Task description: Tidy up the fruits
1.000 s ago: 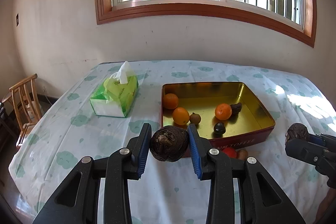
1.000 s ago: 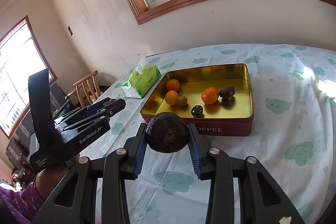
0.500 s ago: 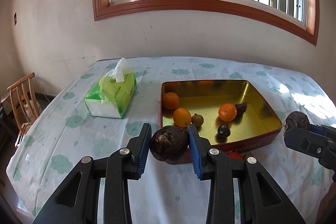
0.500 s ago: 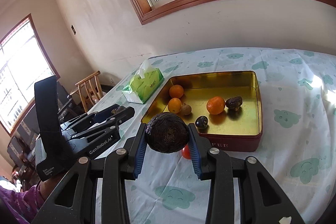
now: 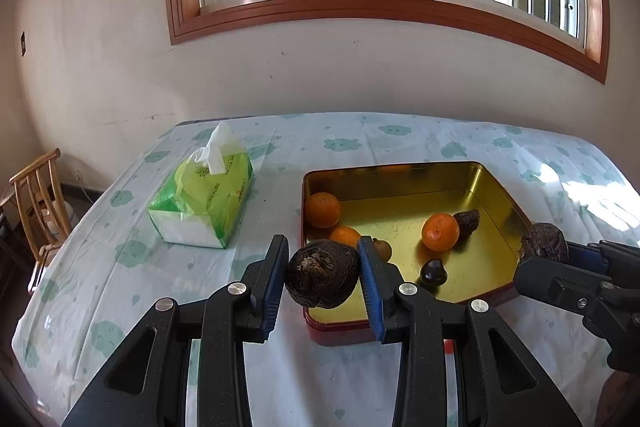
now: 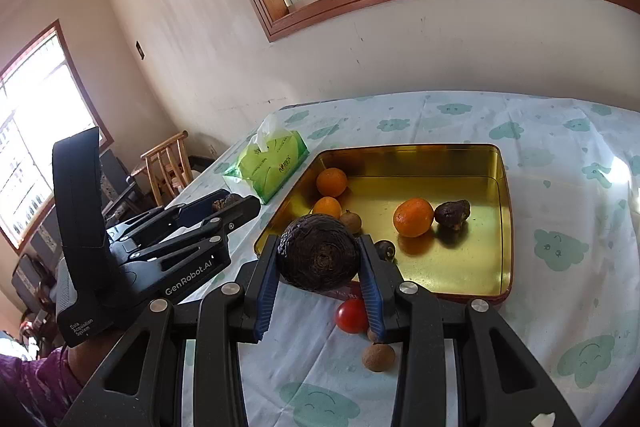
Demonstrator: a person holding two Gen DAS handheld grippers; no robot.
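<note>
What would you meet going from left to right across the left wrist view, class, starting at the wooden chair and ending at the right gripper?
Wooden chair → green tissue pack → dark fruit held in the left gripper → orange in the gold tin → right gripper.

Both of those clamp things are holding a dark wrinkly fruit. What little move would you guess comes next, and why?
Probably the left gripper eases forward and lowers its dark fruit into the gold tin. The fruit hangs by the tin's near rim, and oranges and dark fruits already lie inside.
</note>
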